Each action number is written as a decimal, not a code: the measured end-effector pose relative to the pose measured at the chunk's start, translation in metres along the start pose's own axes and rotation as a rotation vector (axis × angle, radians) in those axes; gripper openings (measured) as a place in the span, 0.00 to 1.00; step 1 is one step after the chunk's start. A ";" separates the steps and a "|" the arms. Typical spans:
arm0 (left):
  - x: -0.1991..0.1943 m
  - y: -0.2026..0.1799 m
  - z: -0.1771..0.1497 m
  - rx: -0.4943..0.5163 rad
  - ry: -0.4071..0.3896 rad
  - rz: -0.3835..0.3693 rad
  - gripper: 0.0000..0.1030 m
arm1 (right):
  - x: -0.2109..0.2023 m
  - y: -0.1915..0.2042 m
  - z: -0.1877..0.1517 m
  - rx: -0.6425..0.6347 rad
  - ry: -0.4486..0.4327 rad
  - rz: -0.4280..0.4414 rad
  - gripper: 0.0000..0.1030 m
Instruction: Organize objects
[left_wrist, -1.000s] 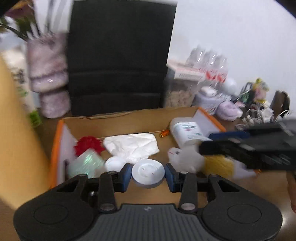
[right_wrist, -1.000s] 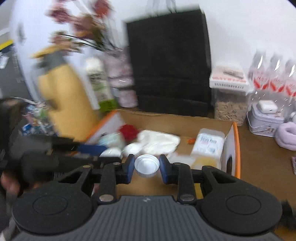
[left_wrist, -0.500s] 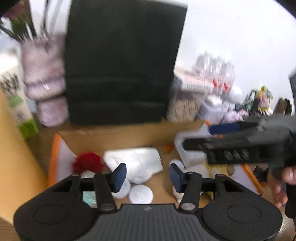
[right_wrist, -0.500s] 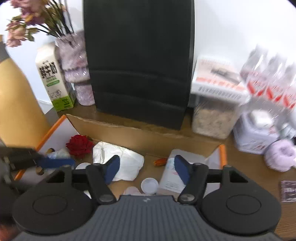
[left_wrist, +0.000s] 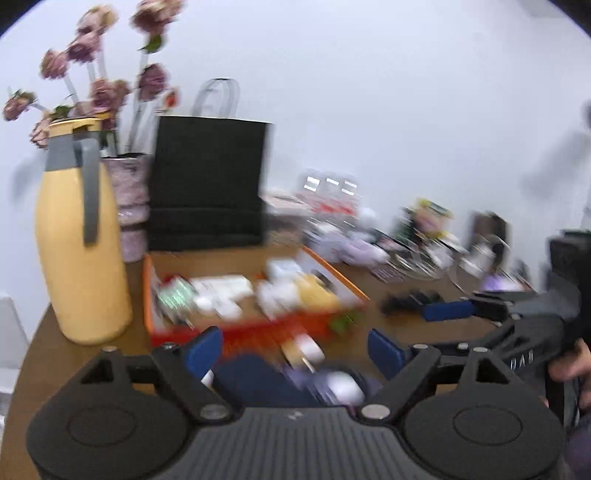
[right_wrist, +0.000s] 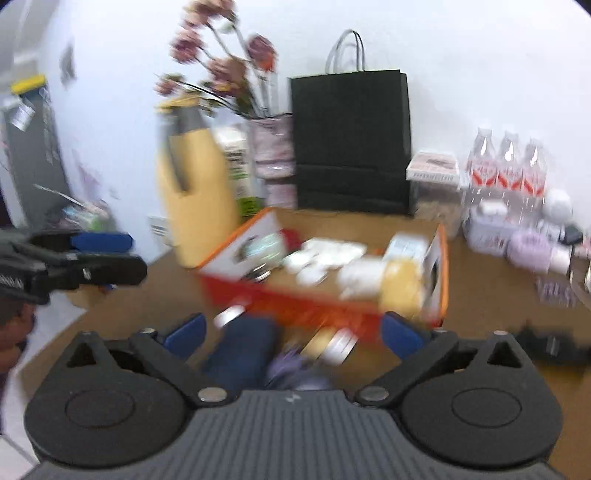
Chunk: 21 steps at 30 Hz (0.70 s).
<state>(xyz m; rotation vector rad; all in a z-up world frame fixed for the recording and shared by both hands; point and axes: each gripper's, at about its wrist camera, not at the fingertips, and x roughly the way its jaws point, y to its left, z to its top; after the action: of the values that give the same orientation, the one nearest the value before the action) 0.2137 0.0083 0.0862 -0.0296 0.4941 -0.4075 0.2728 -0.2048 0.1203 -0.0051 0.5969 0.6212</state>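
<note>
An orange-edged cardboard box (left_wrist: 148, 288) (right_wrist: 442, 258) on the brown table holds white pieces, a yellow item (right_wrist: 400, 284) and a shiny green packet (left_wrist: 173, 295), all blurred. My left gripper (left_wrist: 295, 350) hangs in front of the box, its jaws opening with nothing gripped. My right gripper (right_wrist: 291, 332) is also short of the box, jaws opening wide and empty. Past both grippers, on the table before the box, lie a dark blue object (left_wrist: 258, 380) (right_wrist: 240, 354) and a small purple-white item (left_wrist: 340, 387).
Left of the box stands a yellow jug (left_wrist: 81, 258) (right_wrist: 195, 199). A black paper bag (left_wrist: 207, 184) (right_wrist: 351, 140) and a vase of dried flowers (left_wrist: 129, 192) stand behind it. Water bottles (right_wrist: 509, 162) and small clutter crowd the right side of the table.
Both grippers let go of the white round pieces over the box and opened. Both have pulled back from the box, so more of the table and wall shows.
</note>
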 end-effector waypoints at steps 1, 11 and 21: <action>-0.015 -0.010 -0.016 0.001 -0.002 -0.010 0.83 | -0.011 0.005 -0.017 0.017 0.014 0.015 1.00; -0.080 -0.027 -0.087 -0.073 0.050 0.093 0.83 | -0.110 0.049 -0.098 -0.030 0.023 -0.073 1.00; -0.005 0.020 -0.083 -0.167 0.108 0.226 0.81 | -0.026 0.044 -0.079 -0.030 -0.014 -0.094 0.95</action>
<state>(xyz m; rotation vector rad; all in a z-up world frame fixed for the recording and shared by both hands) 0.1787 0.0345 0.0123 -0.1122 0.6305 -0.1464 0.1906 -0.1971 0.0756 -0.0567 0.5702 0.5390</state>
